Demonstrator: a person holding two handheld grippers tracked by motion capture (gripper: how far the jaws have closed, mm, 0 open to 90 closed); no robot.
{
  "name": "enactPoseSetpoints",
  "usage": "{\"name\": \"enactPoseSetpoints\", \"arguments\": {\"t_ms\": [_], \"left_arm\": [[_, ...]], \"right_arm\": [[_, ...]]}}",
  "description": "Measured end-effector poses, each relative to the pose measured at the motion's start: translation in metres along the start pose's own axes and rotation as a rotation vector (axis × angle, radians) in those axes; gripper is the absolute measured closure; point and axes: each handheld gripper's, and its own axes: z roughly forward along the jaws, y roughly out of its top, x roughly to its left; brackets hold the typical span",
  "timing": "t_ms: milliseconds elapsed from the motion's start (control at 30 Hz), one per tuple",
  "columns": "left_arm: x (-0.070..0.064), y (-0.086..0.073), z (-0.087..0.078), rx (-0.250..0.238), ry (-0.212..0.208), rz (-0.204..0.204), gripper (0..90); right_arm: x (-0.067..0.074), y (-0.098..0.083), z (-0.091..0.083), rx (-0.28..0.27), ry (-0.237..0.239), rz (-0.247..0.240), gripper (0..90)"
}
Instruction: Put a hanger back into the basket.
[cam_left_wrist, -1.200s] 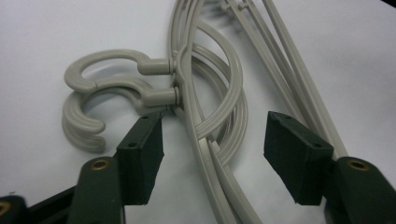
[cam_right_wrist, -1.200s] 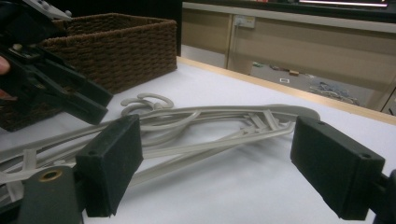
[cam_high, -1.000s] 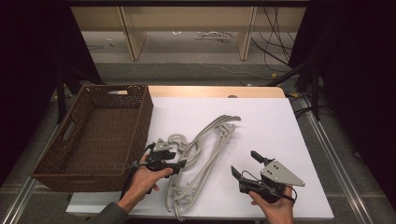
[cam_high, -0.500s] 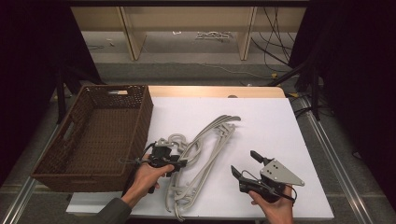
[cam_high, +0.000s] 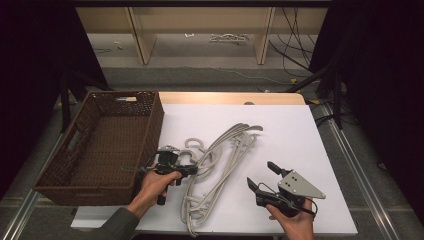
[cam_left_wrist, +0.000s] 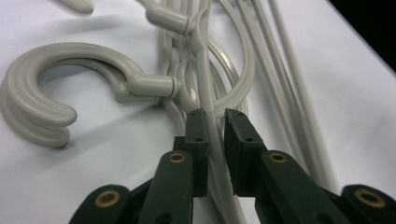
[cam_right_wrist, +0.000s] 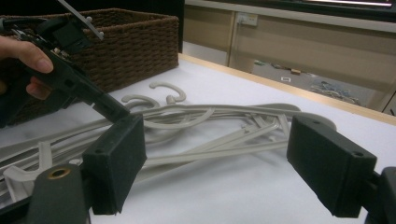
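Left gripper view: our left gripper (cam_left_wrist: 215, 122) has just been closing, now clamping one hanger (cam_left_wrist: 205, 88); right gripper (cam_right_wrist: 224, 163) gapes idle. Wicker basket (cam_high: 112, 135) holds nothing yet, so we judge all hangers remain.

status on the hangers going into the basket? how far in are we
Early. Done: nothing yet; the brown wicker basket holds no hanger. In hand: the left gripper has just been closing and now pinches one thin bar of the pale grey plastic hangers piled on the white table. The right gripper waits open beside the pile. Left: probably lifting each hanger across to the basket.
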Motion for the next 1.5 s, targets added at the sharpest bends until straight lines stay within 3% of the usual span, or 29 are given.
{"name": "enactPoseSetpoints", "arguments": {"t_ms": [33,67,167,633,800,967,1233,1400,1500], "left_arm": [[0.000,0.000,0.000,0.000,0.000,0.000,80.4],[0.001,0.000,-0.002,-0.013,-0.019,-0.035,80.7],[0.001,-0.001,-0.002,-0.015,-0.015,-0.039,80.9],[-0.002,-0.005,0.006,0.037,0.066,0.065,75.4],[-0.001,-0.004,0.010,0.044,0.055,0.028,74.5],[0.001,-0.004,0.009,0.036,0.044,-0.003,79.1],[0.000,-0.003,0.003,-0.015,0.024,-0.053,80.6],[-0.003,-0.001,-0.003,-0.086,0.006,-0.095,81.6],[-0.006,0.000,-0.006,-0.102,0.000,-0.092,81.6]], "right_arm": [[0.000,0.000,0.000,0.000,0.000,0.001,20.8],[0.000,0.000,0.000,0.002,0.002,0.002,20.8],[0.000,0.000,0.000,0.002,0.000,0.001,20.9],[0.001,-0.001,0.002,0.000,0.012,0.010,21.5],[0.001,0.000,0.001,0.015,0.008,0.004,21.9],[0.001,0.000,0.001,0.011,0.012,0.004,22.2],[0.001,0.000,0.001,0.013,0.013,0.002,22.4],[0.001,0.000,0.001,0.011,0.018,0.005,22.5],[0.000,0.000,0.001,0.016,0.014,0.005,22.4]]}}
